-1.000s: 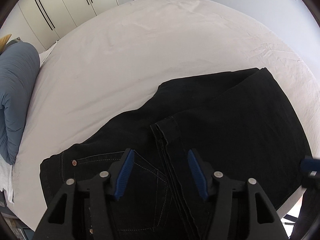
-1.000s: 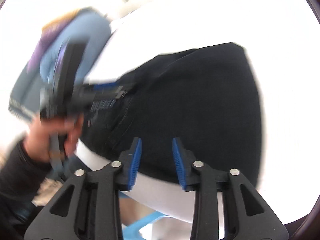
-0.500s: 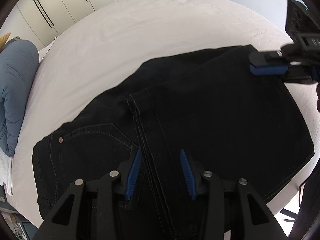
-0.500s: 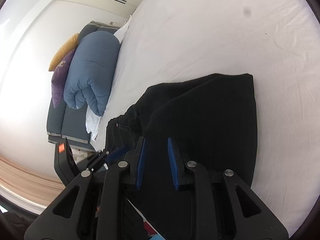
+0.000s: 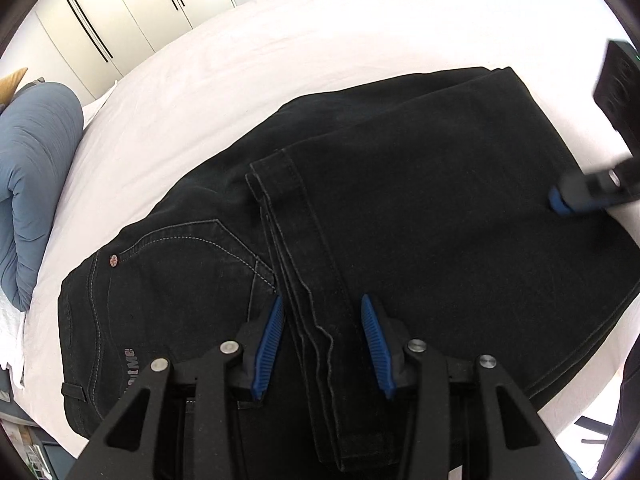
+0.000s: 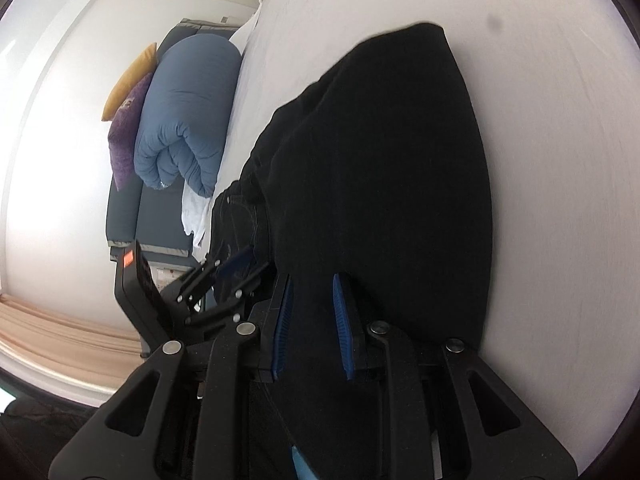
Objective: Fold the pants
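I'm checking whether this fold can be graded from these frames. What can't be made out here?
- Near edge of the pants: left wrist view, covered by the left tongs.
- Whether the right tongs pinch fabric: right wrist view, black on black.
- Pants label: partly hidden, unreadable.
- Layers underneath: covered by the top fold, both views.

Partly legible label on pants (image 5: 400, 200), perhaps "...utMe"
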Action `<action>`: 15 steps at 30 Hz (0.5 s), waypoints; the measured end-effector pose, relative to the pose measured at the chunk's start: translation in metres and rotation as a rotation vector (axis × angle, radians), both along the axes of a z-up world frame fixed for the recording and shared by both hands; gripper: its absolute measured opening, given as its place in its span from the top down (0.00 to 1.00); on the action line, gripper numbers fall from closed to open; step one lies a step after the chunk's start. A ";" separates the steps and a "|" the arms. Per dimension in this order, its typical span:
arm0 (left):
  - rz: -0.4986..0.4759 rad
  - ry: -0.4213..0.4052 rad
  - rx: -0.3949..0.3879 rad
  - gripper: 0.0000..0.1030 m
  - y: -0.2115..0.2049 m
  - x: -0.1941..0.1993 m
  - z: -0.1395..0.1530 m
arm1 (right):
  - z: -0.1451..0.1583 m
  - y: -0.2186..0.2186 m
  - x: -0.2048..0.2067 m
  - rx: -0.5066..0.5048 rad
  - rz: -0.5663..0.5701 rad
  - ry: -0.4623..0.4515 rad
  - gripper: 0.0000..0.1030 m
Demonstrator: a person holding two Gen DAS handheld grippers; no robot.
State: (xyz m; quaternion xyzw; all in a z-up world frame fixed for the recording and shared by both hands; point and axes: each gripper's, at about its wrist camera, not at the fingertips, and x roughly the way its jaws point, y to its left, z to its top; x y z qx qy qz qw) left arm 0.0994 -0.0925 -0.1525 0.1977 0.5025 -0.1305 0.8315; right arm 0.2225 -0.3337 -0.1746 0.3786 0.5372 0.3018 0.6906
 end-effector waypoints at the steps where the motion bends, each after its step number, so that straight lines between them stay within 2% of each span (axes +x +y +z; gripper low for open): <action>1: 0.002 -0.001 -0.003 0.56 0.001 -0.001 0.000 | 0.002 0.001 -0.012 0.003 0.005 0.004 0.82; 11: 0.024 -0.018 -0.045 0.56 0.019 -0.002 -0.003 | 0.012 0.003 -0.094 0.000 0.008 0.039 0.82; 13: 0.045 -0.025 -0.080 0.55 0.027 -0.003 -0.001 | 0.023 0.004 -0.102 -0.039 0.024 0.025 0.82; 15: 0.083 -0.017 -0.139 0.55 0.038 -0.004 0.001 | 0.039 -0.001 -0.102 -0.018 0.001 -0.013 0.80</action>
